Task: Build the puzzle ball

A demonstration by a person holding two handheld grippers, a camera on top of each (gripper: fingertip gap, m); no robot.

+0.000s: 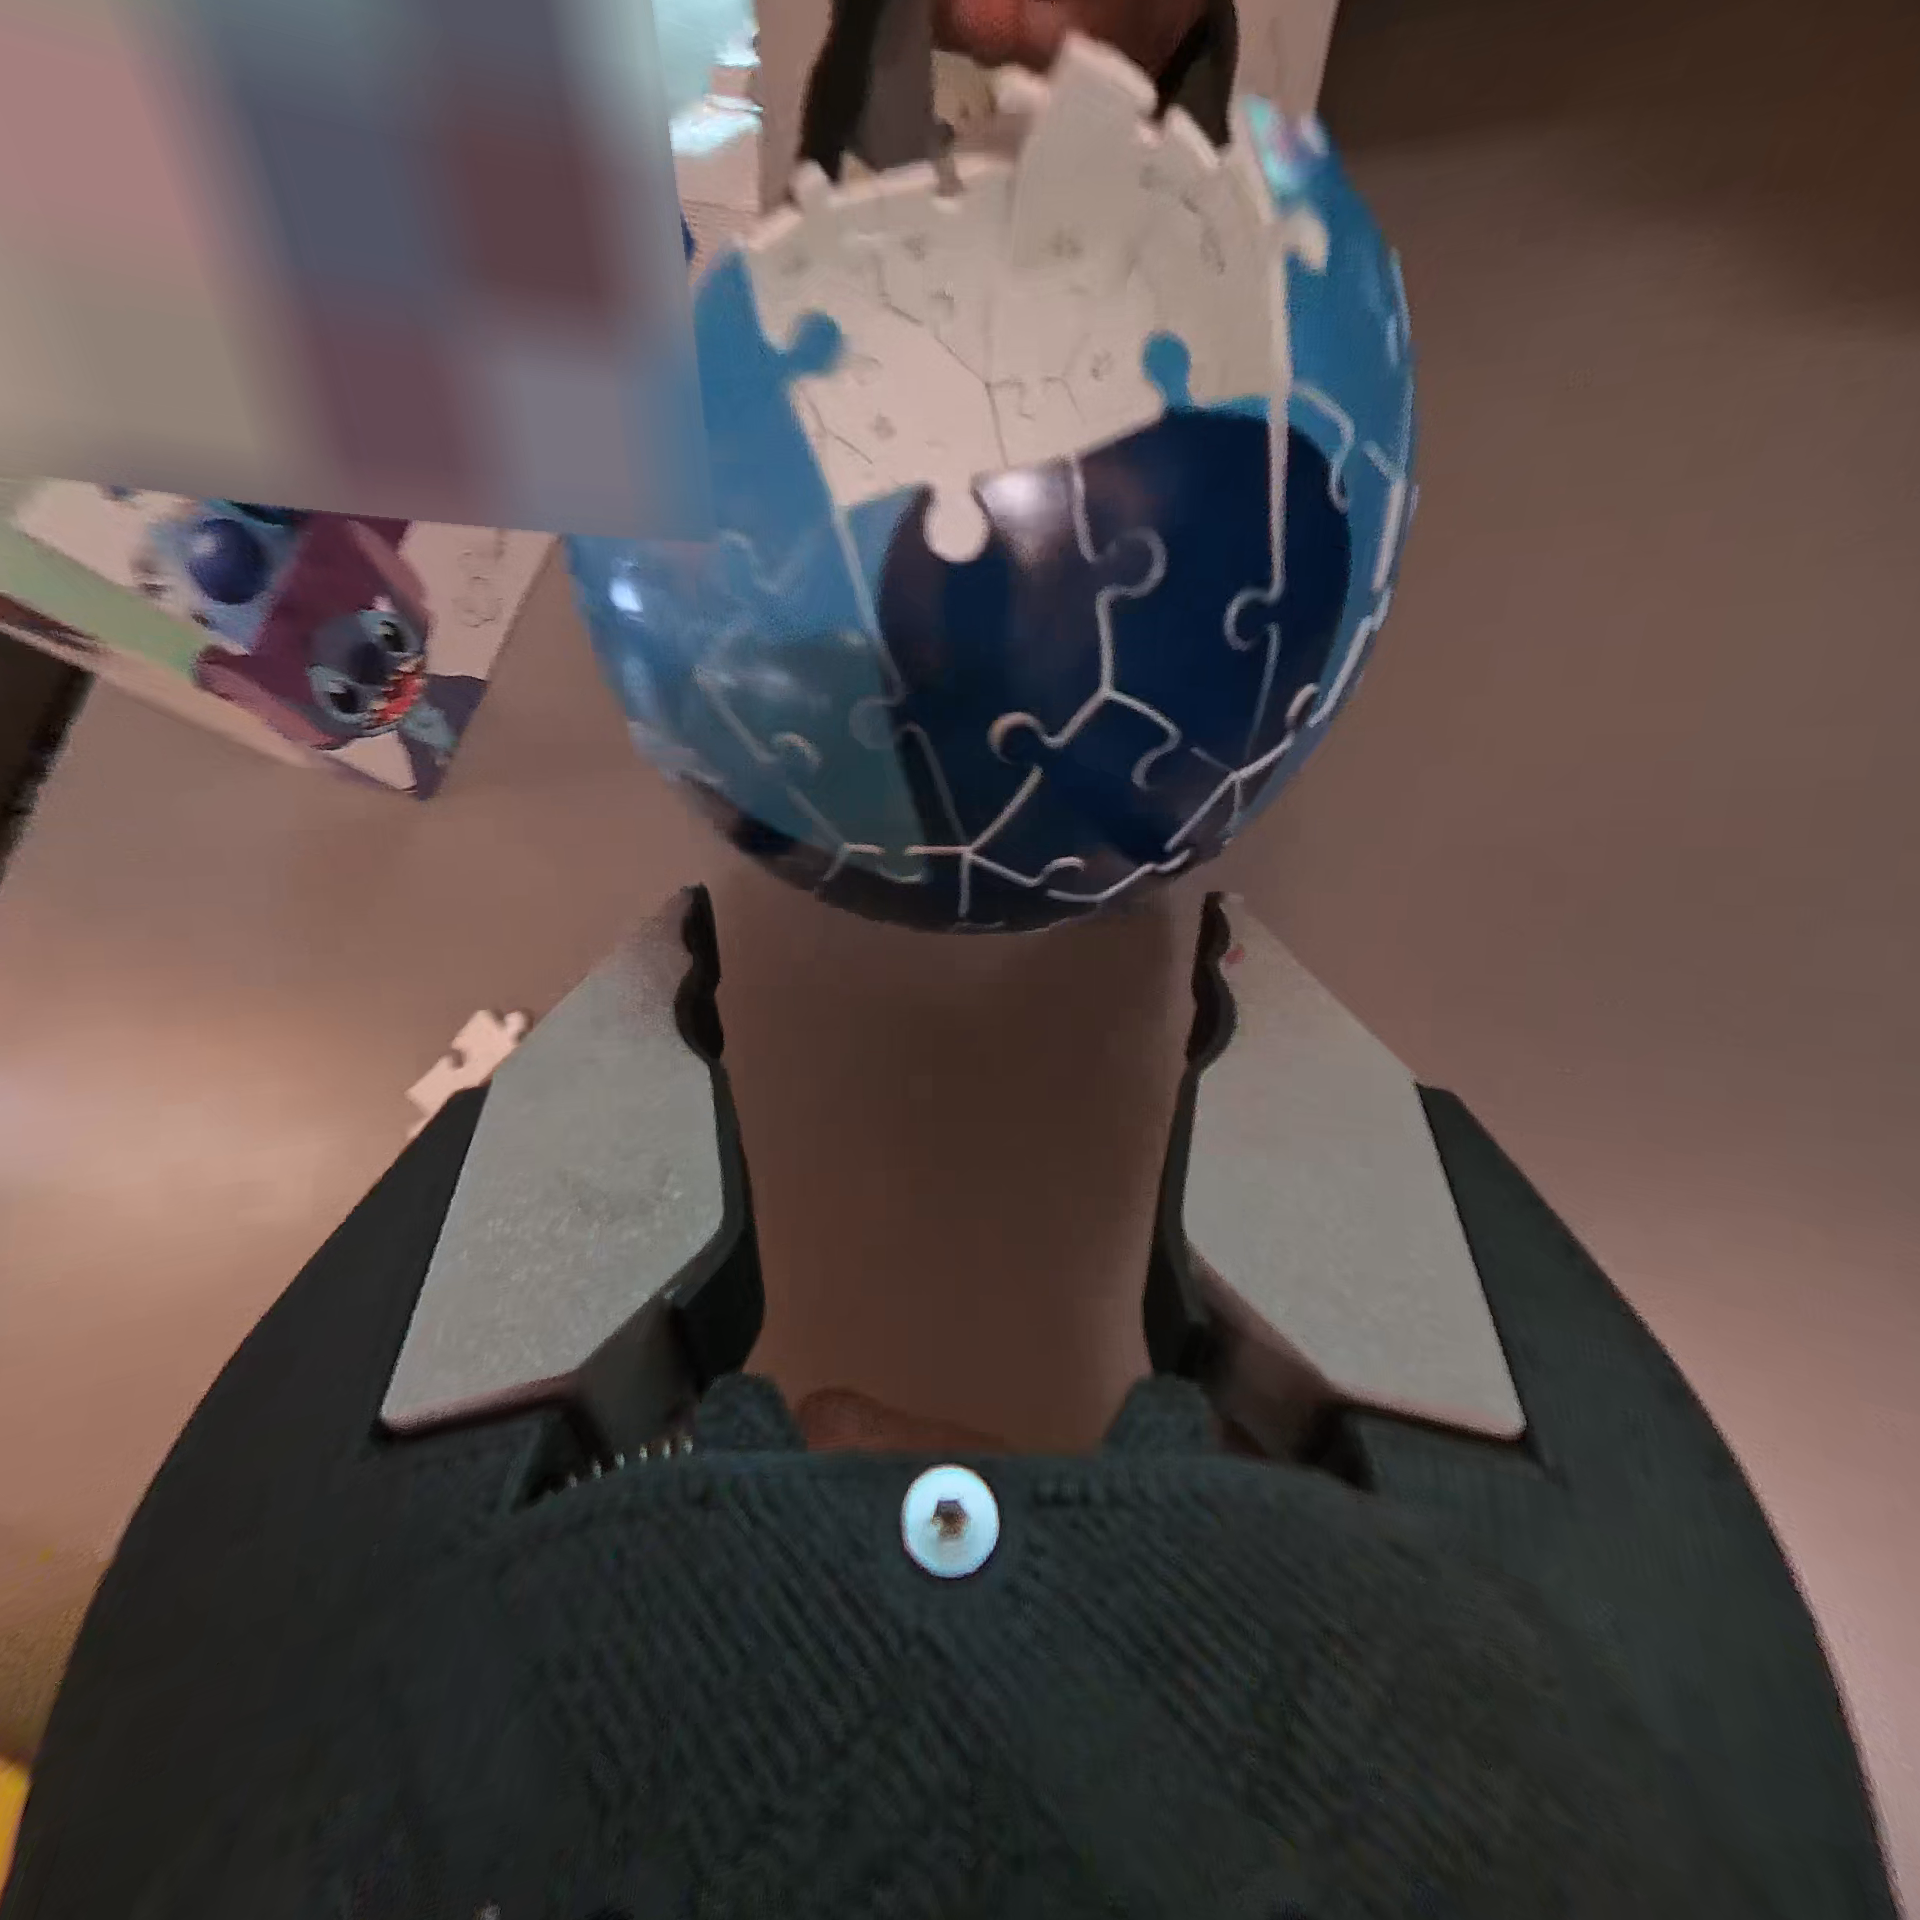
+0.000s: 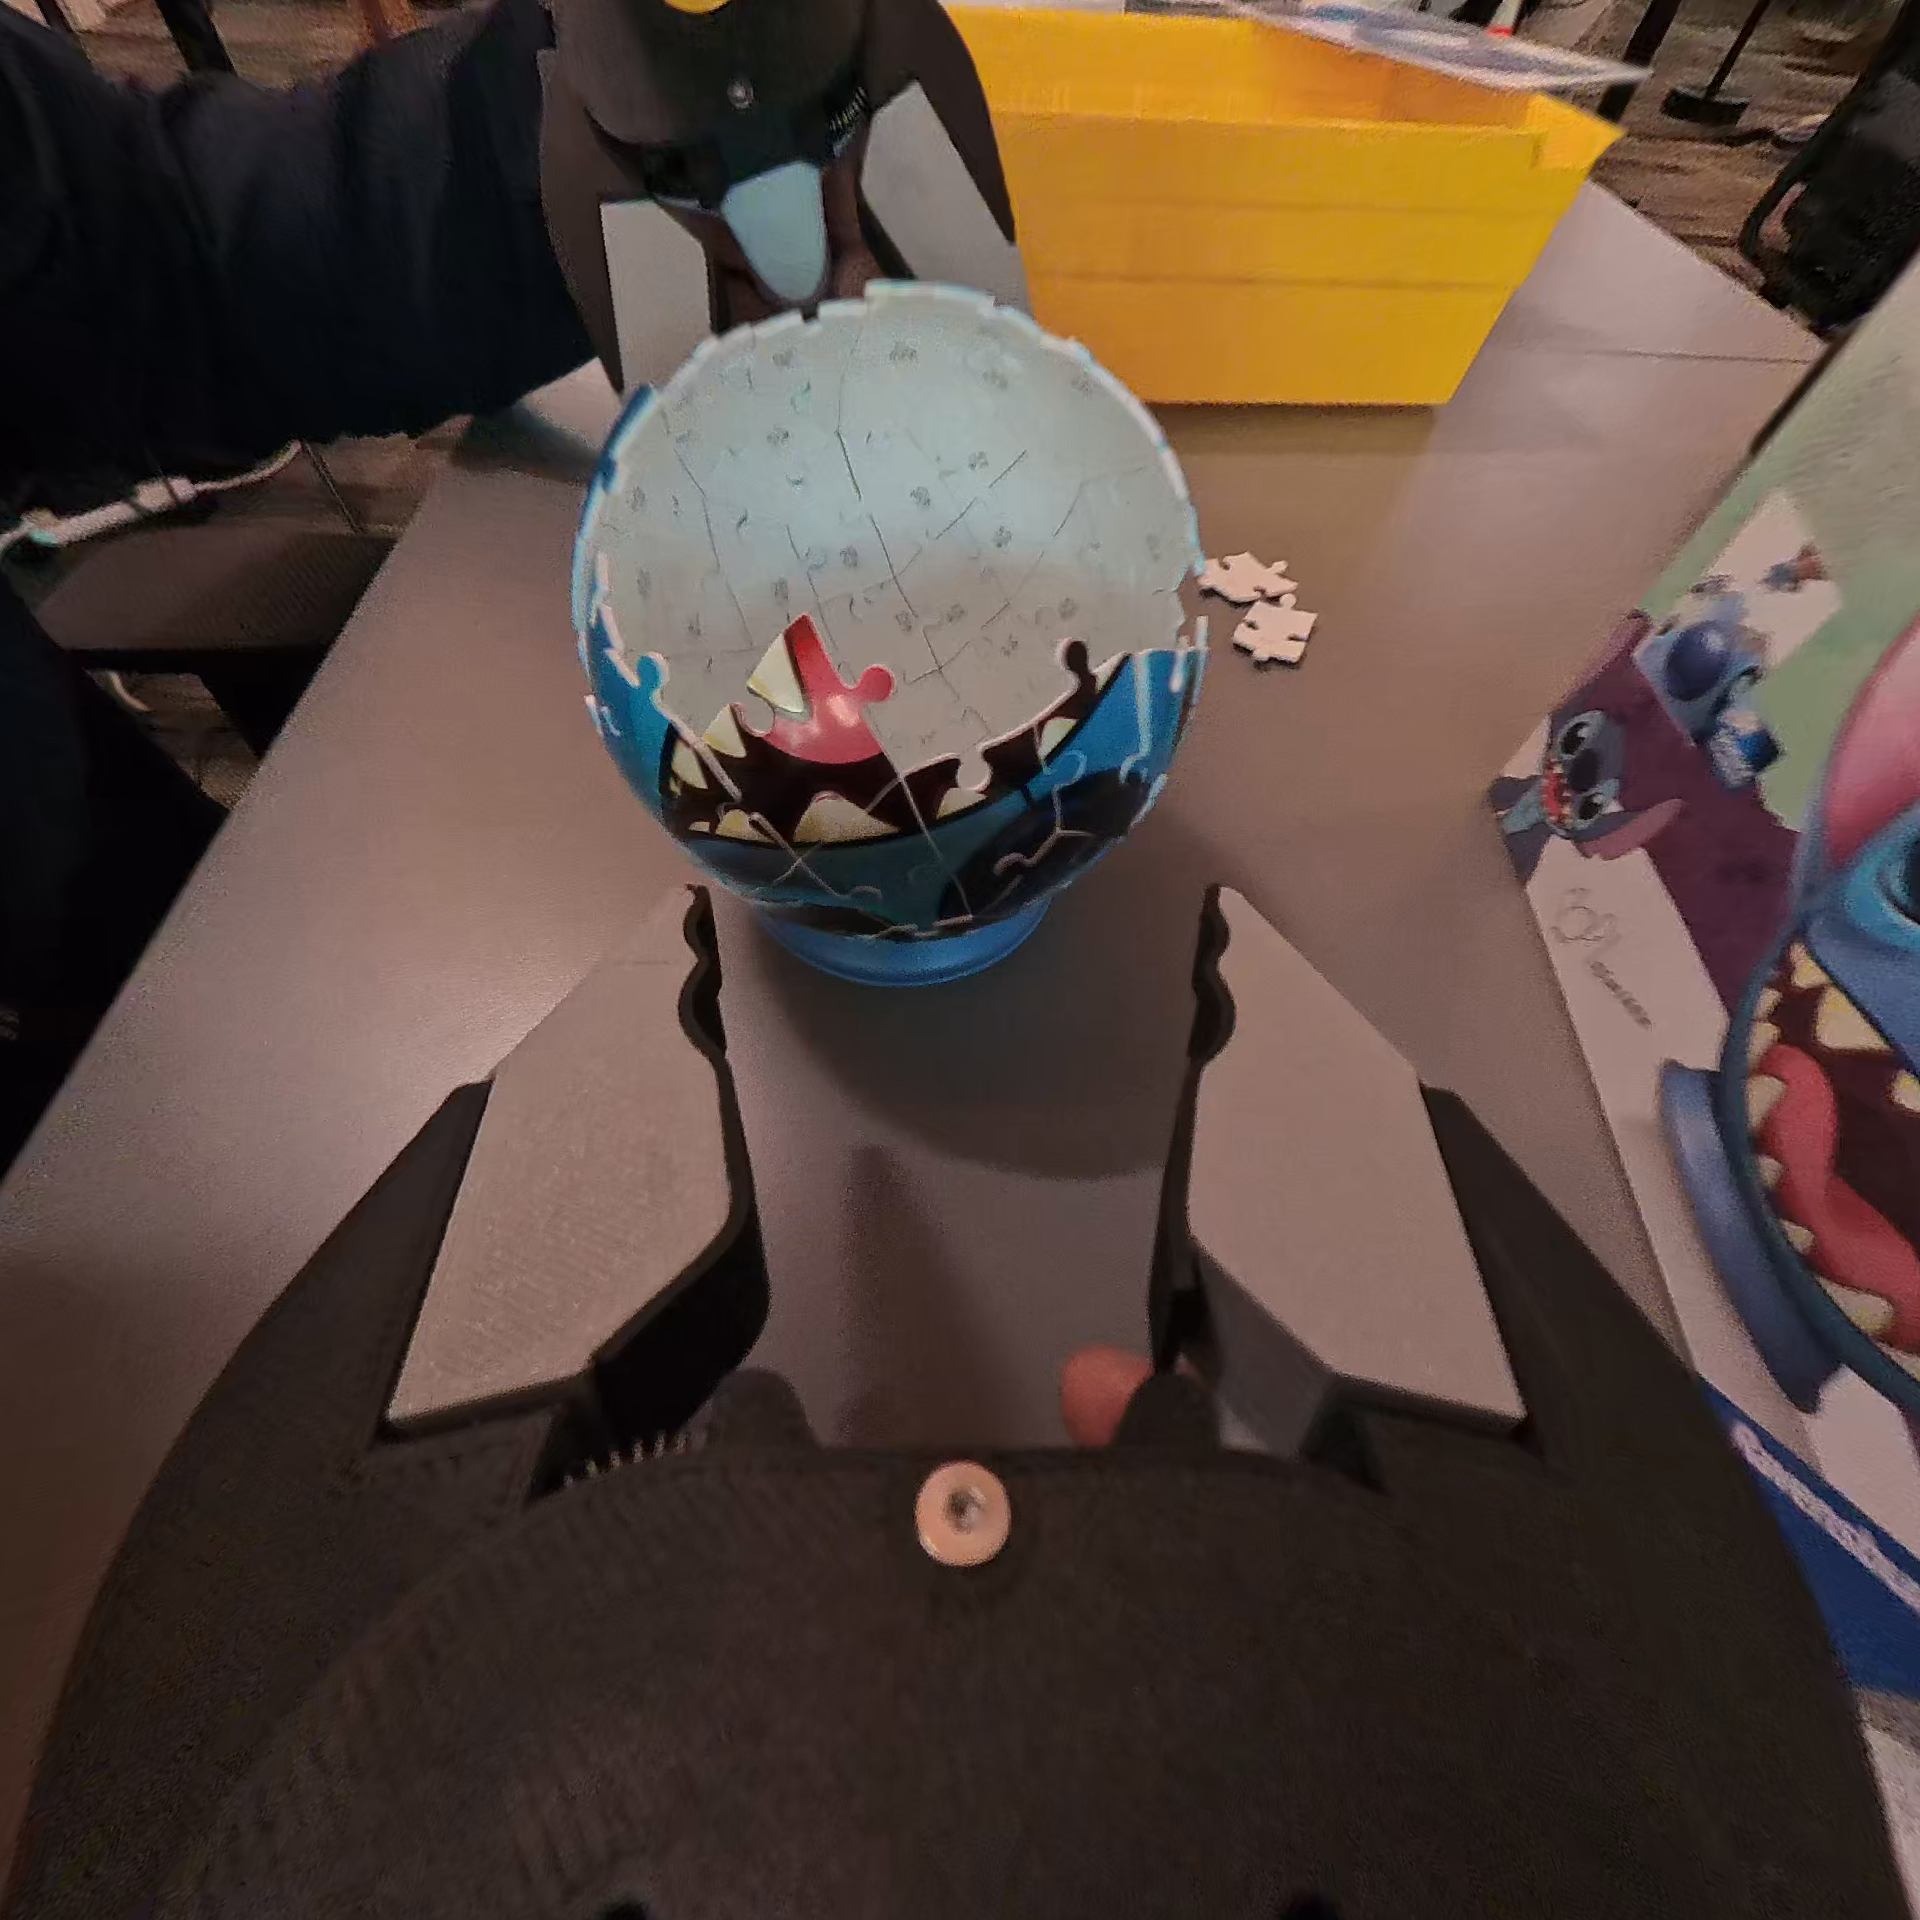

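Note:
The puzzle ball (image 2: 883, 540) is a partly built blue shell, open at the top, with its white inside showing. It sits on a blue ring stand (image 2: 904, 951) on the table. A red and cream piece (image 2: 821, 707) stands up from its near rim. My right gripper (image 2: 954, 914) is open and empty, just short of the stand. My left gripper (image 2: 774, 208) is on the far side of the ball. In the left wrist view the left gripper (image 1: 958, 914) is open and empty, with the ball (image 1: 1039, 644) close ahead of its tips. Two loose white pieces (image 2: 1262, 608) lie right of the ball.
A yellow bin (image 2: 1247, 229) stands at the back of the dark table (image 2: 416, 831). The puzzle's printed box (image 2: 1714, 883) lies to the right; it also shows in the left wrist view (image 1: 332, 644). A loose piece (image 1: 468, 1060) lies beside the left gripper. A dark sleeve (image 2: 260, 229) reaches in at the upper left. The gap from one gripper's tips to the other's is roughly 12 cm. My right tips are about 20 cm from the loose piece (image 1: 468, 1060), my left tips only 12 cm. Seen from the right wrist view (image 2: 1287, 637) as well.

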